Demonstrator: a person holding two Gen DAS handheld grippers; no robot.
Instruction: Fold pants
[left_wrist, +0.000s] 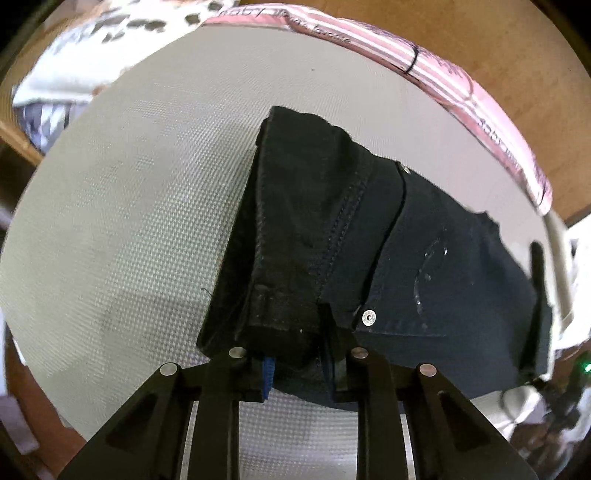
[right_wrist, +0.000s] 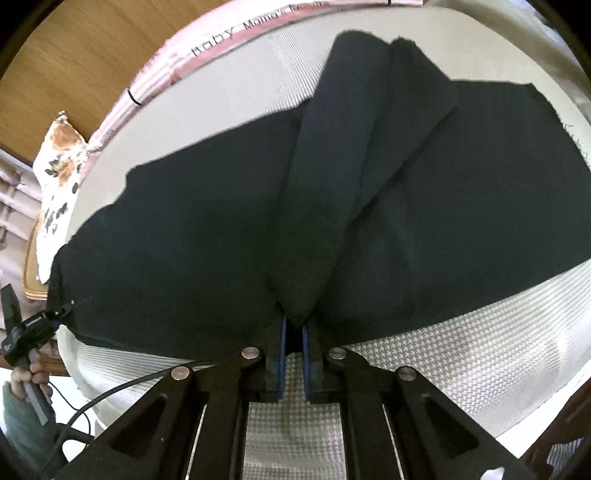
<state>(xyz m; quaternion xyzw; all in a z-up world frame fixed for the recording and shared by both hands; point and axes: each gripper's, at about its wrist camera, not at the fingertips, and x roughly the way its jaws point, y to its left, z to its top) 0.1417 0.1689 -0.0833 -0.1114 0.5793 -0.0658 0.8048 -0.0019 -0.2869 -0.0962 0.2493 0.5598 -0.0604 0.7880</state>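
Observation:
Black pants (left_wrist: 369, 229) lie on a round white textured table (left_wrist: 129, 221). In the left wrist view my left gripper (left_wrist: 301, 363) is shut on the thick waistband end, close to a silver rivet (left_wrist: 369, 316). The cloth bunches up between its blue pads. In the right wrist view the pants (right_wrist: 184, 240) spread wide and dark, with a raised fold running away from my right gripper (right_wrist: 293, 332), which is shut on the pinched cloth edge. The left gripper (right_wrist: 55, 314) also shows at the far left of that view, gripping the pants' corner, with a person's hand (right_wrist: 26, 376) below it.
A pink striped cloth (left_wrist: 443, 70) with lettering runs along the table's far rim, over a wooden floor (left_wrist: 498, 44). A flower-patterned cushion (right_wrist: 59, 162) lies left of the table. A black cable (right_wrist: 110, 391) trails beside the right gripper.

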